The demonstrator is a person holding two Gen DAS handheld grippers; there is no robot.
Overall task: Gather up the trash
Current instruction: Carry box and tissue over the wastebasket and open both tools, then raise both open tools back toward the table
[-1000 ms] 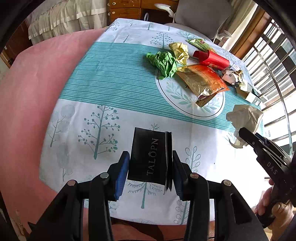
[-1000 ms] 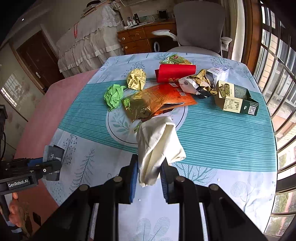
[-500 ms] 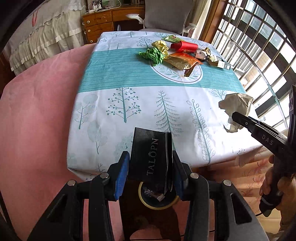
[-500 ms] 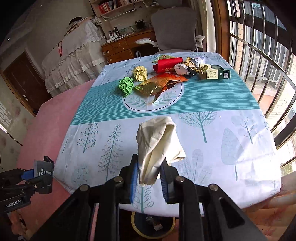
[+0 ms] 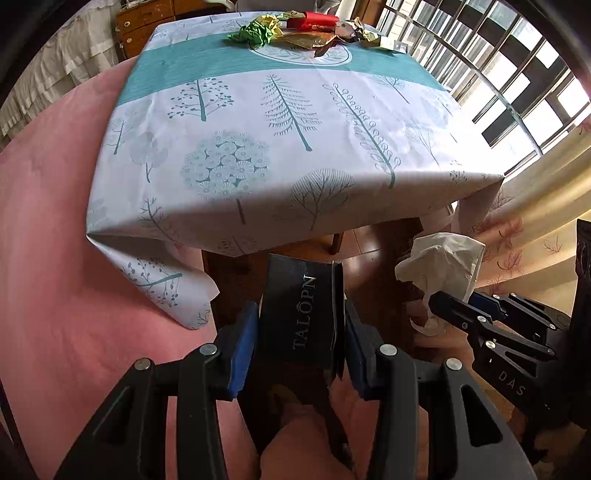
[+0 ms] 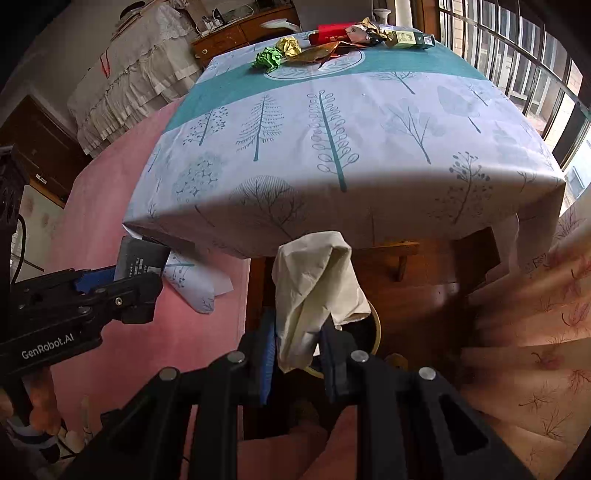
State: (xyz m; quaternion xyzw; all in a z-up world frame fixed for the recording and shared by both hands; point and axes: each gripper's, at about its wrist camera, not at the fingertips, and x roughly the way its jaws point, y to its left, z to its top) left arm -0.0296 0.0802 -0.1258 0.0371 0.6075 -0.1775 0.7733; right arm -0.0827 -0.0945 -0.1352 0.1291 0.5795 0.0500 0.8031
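Both of your grippers have come back from the desk and lower since the earlier frame; the desk edge is now ahead of them and above. Your left gripper [image 5: 301, 334] is closed on the black carton [image 5: 301, 314] with "TALOPN" printed on it. Your right gripper [image 6: 297, 356] is pinching the crumpled tissue [image 6: 317, 291], which hangs over the round bin [image 6: 375, 332] on the brown floor. Only the right wrist view shows this bin; in the left wrist view the carton covers that place. Beyond stands the desk, under a tablecloth [image 5: 280, 122] with trees and a teal band, its corners hanging down. At the far end lies the remaining trash: green paper ball [image 6: 269, 58], yellow paper ball [image 6: 289, 45], orange foil bag [image 6: 319, 51], red packet [image 6: 332, 31]. A green box [image 6: 412, 40] shows clearly only from the right. Behind are a wooden dresser [image 6: 243, 31] and barred windows [image 5: 517, 74].
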